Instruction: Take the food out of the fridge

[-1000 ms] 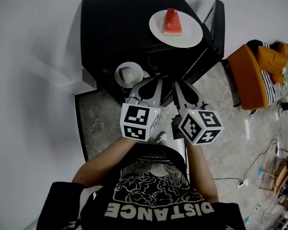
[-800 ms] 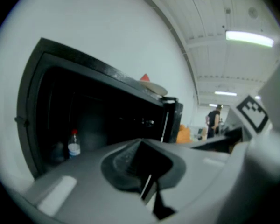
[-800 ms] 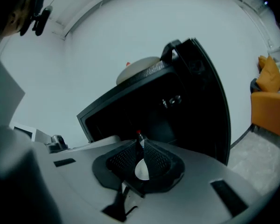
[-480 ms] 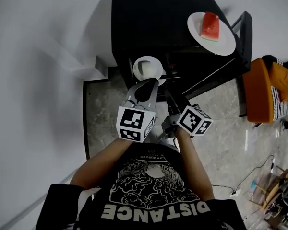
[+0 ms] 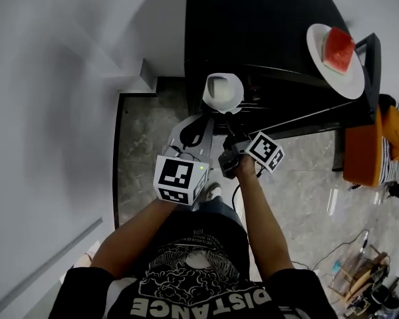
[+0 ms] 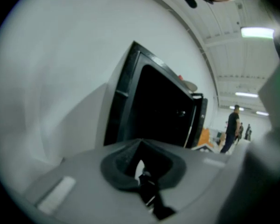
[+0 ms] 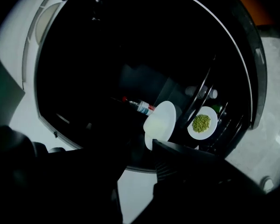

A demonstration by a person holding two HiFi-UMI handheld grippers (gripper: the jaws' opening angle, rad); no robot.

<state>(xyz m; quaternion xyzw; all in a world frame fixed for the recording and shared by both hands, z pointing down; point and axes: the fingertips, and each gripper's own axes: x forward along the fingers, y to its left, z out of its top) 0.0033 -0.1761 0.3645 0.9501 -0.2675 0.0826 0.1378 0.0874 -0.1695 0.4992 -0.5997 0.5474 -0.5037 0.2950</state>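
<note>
White bowl (image 7: 159, 120): waiting at the fridge (image 5: 266, 25) mouth, at 12 o'clock just beyond the right gripper (image 7: 137, 150); plate of green bits (image 7: 201, 123) resting at its 3 o'clock. Having just been spreading the jaws wide, holding nothing. Likely needing a level approach, straddling the rim squarely before squeezing

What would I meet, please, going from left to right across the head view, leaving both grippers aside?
Plain white wall → round white dish → white plate bearing a red watermelon wedge → orange upholstered seat.
</note>
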